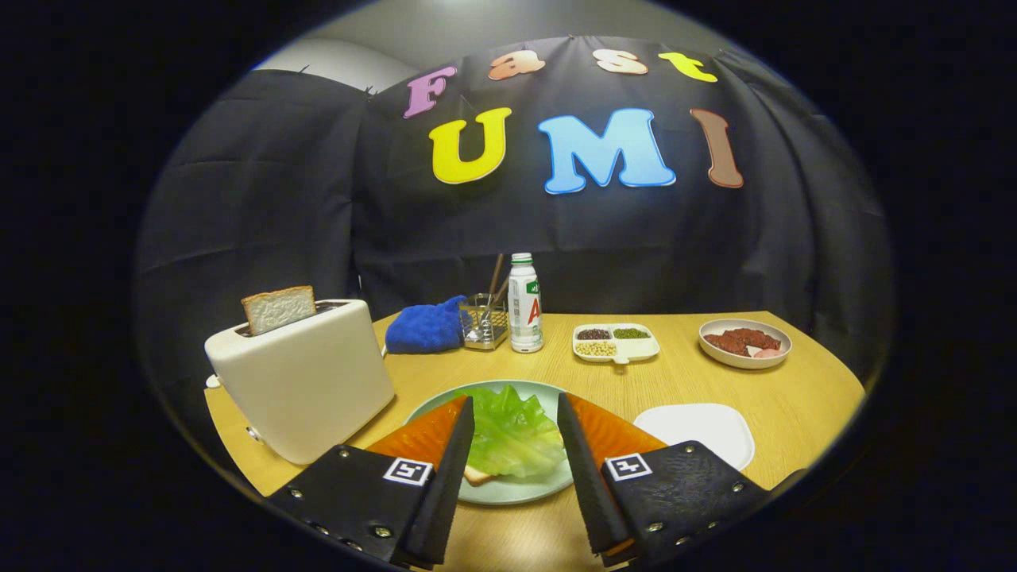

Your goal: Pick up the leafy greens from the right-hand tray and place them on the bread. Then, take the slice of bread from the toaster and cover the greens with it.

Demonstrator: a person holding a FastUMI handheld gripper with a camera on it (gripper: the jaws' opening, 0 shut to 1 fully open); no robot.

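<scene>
Already the leafy greens [512,433] lie on the bread [477,476] at twelve o'clock between the gripper's [515,413] spread, empty fingers, while at ten o'clock the toaster's [306,381] slice [279,308], probably light, stiff and crumbly, offers its upstanding top edge.

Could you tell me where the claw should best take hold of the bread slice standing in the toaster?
Grip the bread slice's exposed top half, coming from above with one finger on each broad face. It stands upright in the toaster's slot, so only that part is free. The claw hangs open over the leafy greens.
</scene>
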